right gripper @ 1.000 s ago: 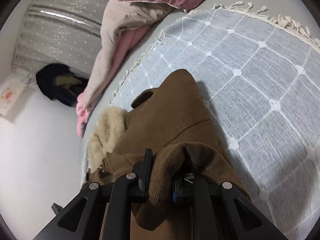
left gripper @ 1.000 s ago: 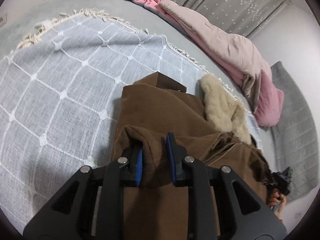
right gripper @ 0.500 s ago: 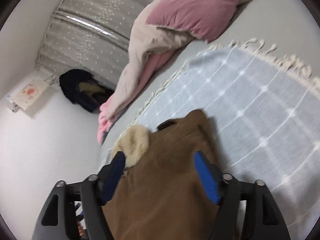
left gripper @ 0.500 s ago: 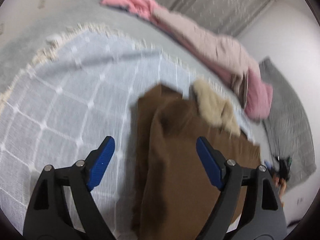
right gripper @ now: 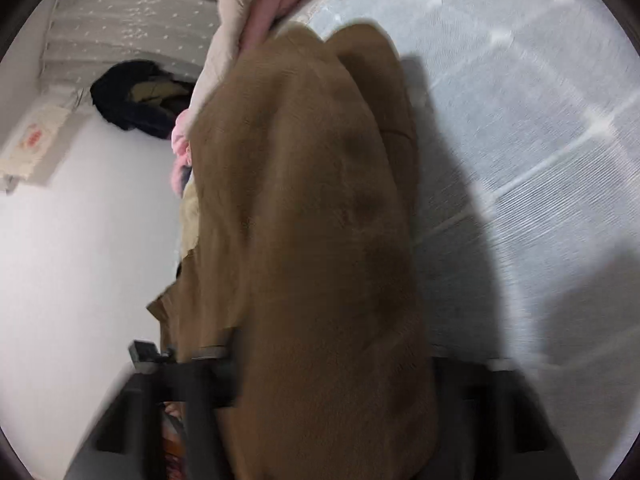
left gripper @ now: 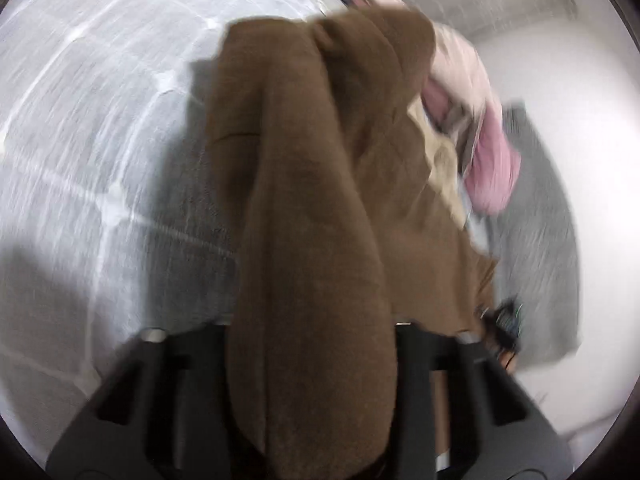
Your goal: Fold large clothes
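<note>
A brown coat (left gripper: 312, 160) lies on a pale grid-patterned blanket (left gripper: 100, 120), its beige fur collar (left gripper: 440, 160) at the right. A thick fold of it rises between the jaws of my left gripper (left gripper: 312, 332) and hides the pads. The jaws are closing and pinch the fold. In the right wrist view the same coat (right gripper: 312, 180) bulges up between the jaws of my right gripper (right gripper: 336, 360), which are closing on it as well. The fur collar (right gripper: 190, 216) peeks out on the left. Both views are blurred by motion.
A pink and beige quilt (left gripper: 492, 168) lies bunched beyond the coat, and its edge (right gripper: 256, 4) shows at the top of the right wrist view. A dark heap of clothes (right gripper: 132, 96) sits by the curtain. The blanket (right gripper: 540, 120) spreads wide to the right.
Both grippers let go of the coat and spread wide half a second ago. They have since dropped closer and closed on a thicker fold of the coat.
</note>
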Action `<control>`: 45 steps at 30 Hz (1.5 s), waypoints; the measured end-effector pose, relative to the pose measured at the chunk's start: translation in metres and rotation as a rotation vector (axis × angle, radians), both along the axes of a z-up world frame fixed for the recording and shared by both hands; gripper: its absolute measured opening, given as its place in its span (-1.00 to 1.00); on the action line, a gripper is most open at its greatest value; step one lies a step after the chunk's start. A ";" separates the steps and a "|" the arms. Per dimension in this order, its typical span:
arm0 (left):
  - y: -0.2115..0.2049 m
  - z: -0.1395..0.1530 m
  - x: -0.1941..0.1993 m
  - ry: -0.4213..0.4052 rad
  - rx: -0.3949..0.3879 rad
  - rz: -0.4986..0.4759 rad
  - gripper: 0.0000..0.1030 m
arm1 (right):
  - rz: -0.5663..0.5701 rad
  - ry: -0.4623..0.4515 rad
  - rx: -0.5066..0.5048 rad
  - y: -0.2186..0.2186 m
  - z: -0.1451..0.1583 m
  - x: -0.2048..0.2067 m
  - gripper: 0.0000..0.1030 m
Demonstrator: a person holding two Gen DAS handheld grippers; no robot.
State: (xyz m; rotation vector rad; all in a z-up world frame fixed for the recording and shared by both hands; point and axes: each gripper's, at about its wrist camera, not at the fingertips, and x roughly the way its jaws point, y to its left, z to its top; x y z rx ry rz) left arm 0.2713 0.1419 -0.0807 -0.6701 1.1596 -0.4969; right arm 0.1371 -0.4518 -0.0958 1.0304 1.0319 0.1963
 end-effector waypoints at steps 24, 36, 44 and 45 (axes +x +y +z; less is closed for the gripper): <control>0.069 0.048 -0.098 0.034 0.446 0.094 0.07 | -0.090 0.266 -0.281 -0.012 0.052 -0.130 -0.31; 0.010 0.063 -0.056 -0.182 0.589 -0.059 0.27 | -0.043 0.028 -0.427 0.005 0.102 -0.092 0.12; -0.012 0.094 -0.085 -0.380 0.615 0.008 -0.78 | -0.106 -0.084 -0.708 0.043 0.101 -0.089 -0.76; -0.015 0.105 -0.091 -0.423 0.623 0.018 -0.79 | -0.115 -0.121 -0.759 0.052 0.112 -0.093 -0.78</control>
